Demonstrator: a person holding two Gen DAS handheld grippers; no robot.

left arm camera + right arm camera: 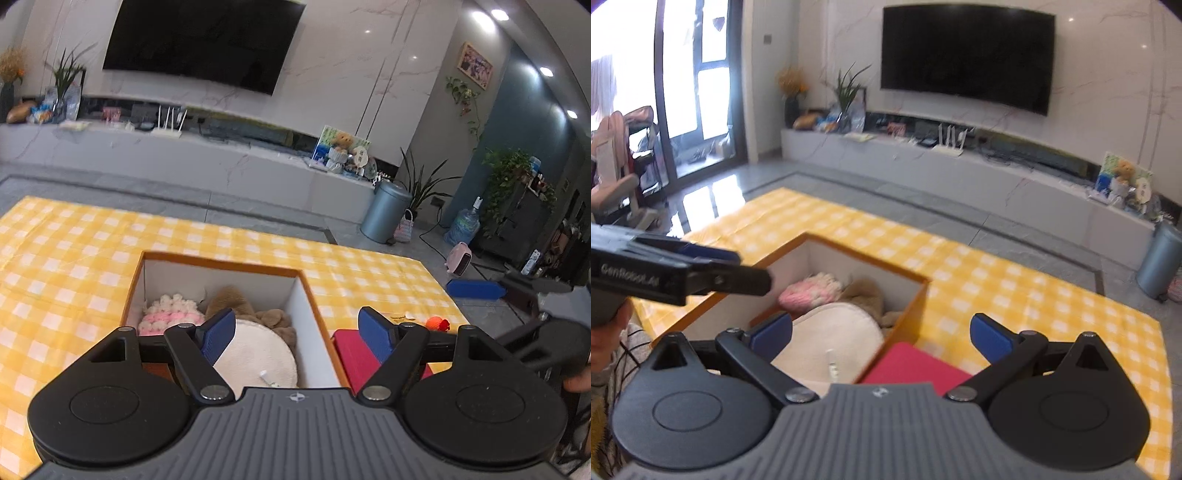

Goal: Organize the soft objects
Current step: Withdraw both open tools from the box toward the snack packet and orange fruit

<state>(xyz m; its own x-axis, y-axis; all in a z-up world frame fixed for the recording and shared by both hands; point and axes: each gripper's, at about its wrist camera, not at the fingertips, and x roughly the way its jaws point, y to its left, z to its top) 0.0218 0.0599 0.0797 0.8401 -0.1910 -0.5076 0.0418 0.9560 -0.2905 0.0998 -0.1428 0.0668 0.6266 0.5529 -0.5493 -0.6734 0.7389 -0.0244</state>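
Observation:
An orange-rimmed box (221, 261) with white inner walls stands on the yellow checked cloth (74, 251). Inside lie a pink and white knitted toy (170, 314), a brown plush (236, 301) and a cream round cushion (258, 354). My left gripper (297, 334) is open and empty above the box's near right corner. My right gripper (882, 338) is open and empty above the box (849, 254) too, over the cushion (834, 339). The pink toy (809, 291) and brown plush (864, 291) show behind it. A red flat object (354, 350) lies right of the box; it also shows in the right wrist view (916, 365).
A small orange toy (436, 324) lies on the cloth by the red object. The other gripper (665, 273) crosses the left of the right wrist view. Beyond the cloth are grey floor, a TV bench (221, 155) and a grey bin (384, 210).

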